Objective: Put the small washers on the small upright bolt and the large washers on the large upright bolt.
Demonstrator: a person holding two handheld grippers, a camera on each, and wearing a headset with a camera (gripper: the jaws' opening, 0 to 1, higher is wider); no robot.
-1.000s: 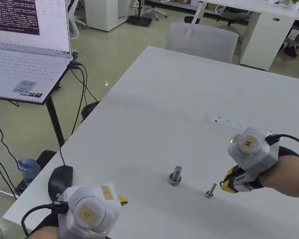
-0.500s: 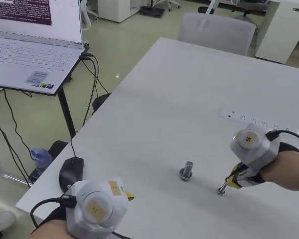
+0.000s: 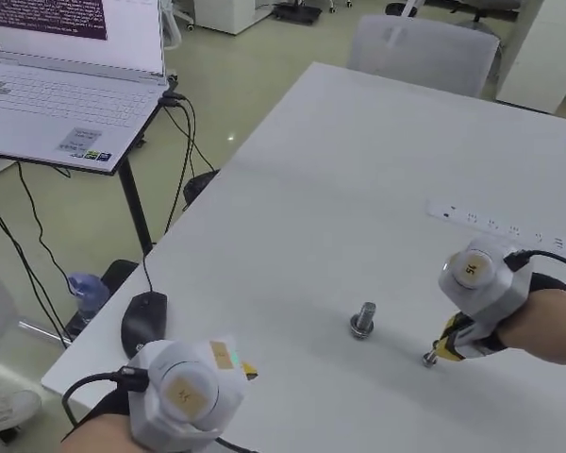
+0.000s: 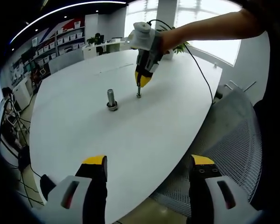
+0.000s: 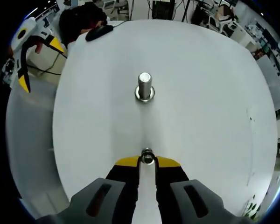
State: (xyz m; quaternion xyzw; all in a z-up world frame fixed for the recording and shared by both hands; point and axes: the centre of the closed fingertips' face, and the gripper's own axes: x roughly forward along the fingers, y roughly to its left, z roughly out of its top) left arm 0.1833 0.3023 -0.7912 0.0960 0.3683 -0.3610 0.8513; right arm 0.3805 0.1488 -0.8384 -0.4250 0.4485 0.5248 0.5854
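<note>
The large upright bolt [image 3: 362, 320] [image 5: 144, 87] [image 4: 111, 100] stands on the white table [image 3: 358, 189] with what looks like a washer at its base. To its right is the small upright bolt [image 3: 430, 358] [image 5: 147, 156] [image 4: 138, 94]. My right gripper [image 3: 445, 349] [image 5: 147, 161] [image 4: 141, 84] has its yellow-tipped jaws closed around the small bolt. My left gripper [image 4: 147, 161] [image 3: 241, 371] hangs open over the table's near left corner, nothing between its jaws. I see no loose washers.
A black mouse [image 3: 143, 321] lies at the table's left edge. A power strip [image 3: 495, 226] lies at the far right. A laptop [image 3: 61, 104] on a stand is left of the table, a grey chair [image 3: 424, 52] behind it.
My right gripper has come down and closed on the small bolt, which leaned a second ago and now stands under the jaws. The head camera has shifted.
</note>
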